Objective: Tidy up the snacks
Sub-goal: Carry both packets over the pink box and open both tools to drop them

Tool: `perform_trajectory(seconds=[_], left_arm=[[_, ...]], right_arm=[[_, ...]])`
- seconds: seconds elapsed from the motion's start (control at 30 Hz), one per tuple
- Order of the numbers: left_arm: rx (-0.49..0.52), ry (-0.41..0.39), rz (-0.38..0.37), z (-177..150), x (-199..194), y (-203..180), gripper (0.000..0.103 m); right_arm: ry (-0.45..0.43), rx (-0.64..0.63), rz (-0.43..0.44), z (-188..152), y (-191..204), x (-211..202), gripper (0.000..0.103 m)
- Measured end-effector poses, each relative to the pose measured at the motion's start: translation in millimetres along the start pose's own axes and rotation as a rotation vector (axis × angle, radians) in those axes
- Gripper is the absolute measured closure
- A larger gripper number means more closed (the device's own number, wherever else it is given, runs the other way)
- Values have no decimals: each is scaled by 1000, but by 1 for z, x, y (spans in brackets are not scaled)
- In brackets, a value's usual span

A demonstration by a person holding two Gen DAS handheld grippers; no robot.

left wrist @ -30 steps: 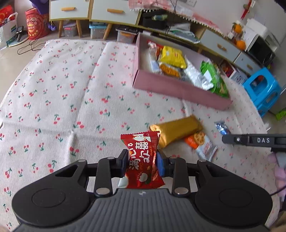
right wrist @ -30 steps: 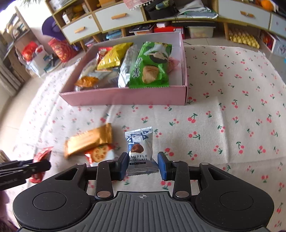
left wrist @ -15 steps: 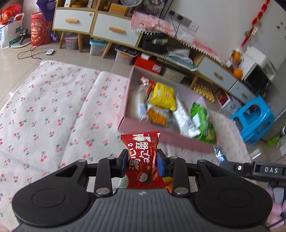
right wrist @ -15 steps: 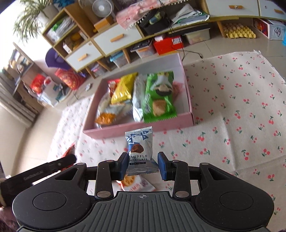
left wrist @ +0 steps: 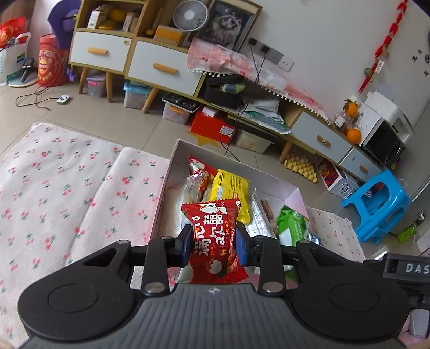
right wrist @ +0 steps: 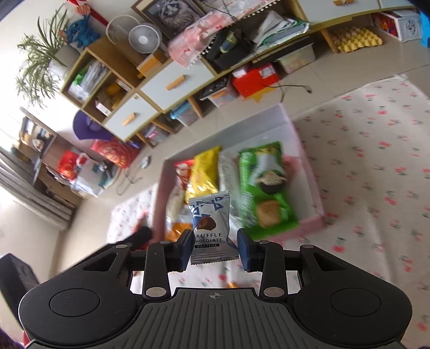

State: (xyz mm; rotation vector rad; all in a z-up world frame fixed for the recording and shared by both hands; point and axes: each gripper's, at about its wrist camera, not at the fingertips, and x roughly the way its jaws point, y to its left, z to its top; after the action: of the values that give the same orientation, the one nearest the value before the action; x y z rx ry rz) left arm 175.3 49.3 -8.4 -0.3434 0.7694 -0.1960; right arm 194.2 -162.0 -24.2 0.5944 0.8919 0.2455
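I am looking into a lived-in home, a living room by the look of it. A long low cabinet (left wrist: 150, 67) with white drawers and wooden handles runs along the far wall, its open shelves stuffed with boxes. A small fan (left wrist: 190, 14) and a framed cat picture (left wrist: 228, 22) stand on top. Storage tubs (left wrist: 179, 109) and a red box (left wrist: 215, 126) sit underneath on the tiled floor (left wrist: 107, 112). A cherry-print cloth (left wrist: 53, 188) is spread over the near floor. To the right I see a blue plastic stool (left wrist: 381, 204), oranges (left wrist: 352, 120) and a microwave (left wrist: 387, 134). A potted plant (right wrist: 40, 53) tops the cabinet's far left end.
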Motion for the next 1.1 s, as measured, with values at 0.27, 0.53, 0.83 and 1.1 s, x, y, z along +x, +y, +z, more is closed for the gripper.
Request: perform_trajectory(seconds=[0.27,0.53,0.83,1.1], left_arm=[[54,-39,-23,11,20,3,73],[100,-62,-6,11,25,-1,73],[87,-59,3,12,25,2,64],[89,-58,3,13,11,-3,47]], right_arm=[[5,7,56,4,4,44,68],[17,-51,22,-1,11,63,68],[18,-53,6,-2,12,65,61],[13,-32,-7,-1,9,47,48]])
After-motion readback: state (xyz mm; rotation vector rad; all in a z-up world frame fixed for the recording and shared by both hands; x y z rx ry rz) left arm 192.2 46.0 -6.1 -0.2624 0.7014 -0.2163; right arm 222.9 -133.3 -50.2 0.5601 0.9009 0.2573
